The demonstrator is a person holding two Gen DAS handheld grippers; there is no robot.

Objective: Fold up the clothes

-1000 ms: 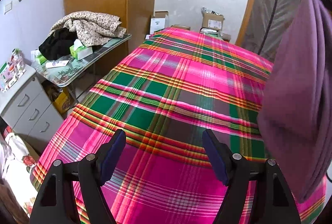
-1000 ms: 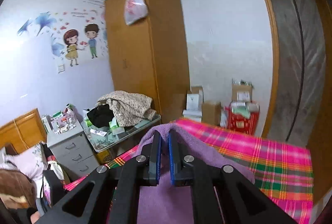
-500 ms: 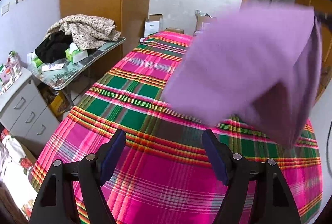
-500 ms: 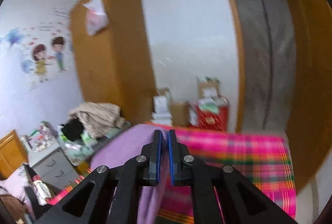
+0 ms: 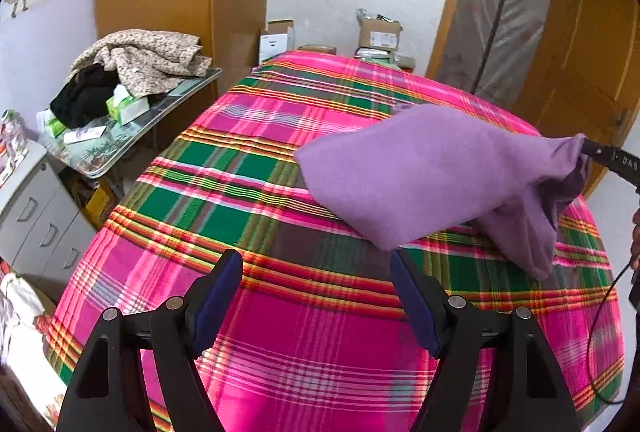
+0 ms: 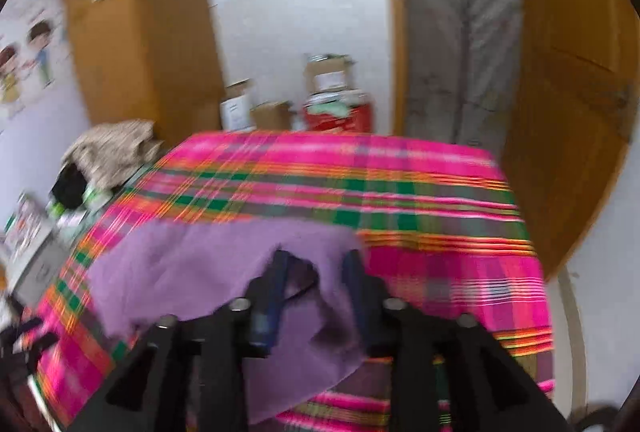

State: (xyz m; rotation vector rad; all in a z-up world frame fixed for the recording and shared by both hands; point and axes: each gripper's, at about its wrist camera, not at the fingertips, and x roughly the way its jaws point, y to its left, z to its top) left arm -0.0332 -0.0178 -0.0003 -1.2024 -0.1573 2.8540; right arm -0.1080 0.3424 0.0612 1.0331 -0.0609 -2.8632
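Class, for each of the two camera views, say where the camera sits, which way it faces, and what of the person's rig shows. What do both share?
Left wrist: on the left gripper, looking down along open fingers over the pink-and-green plaid bed cover; a hand at the right edge.
Right wrist: on the right gripper, facing the wooden door; its jaws are opening, with the folded purple cloth draped between.
Shared: cloth, cover, brown wardrobe.

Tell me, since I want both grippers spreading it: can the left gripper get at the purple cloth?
Probably yes. The left gripper is open and empty, and only bare plaid bedspread lies between it and the purple cloth's near edge.
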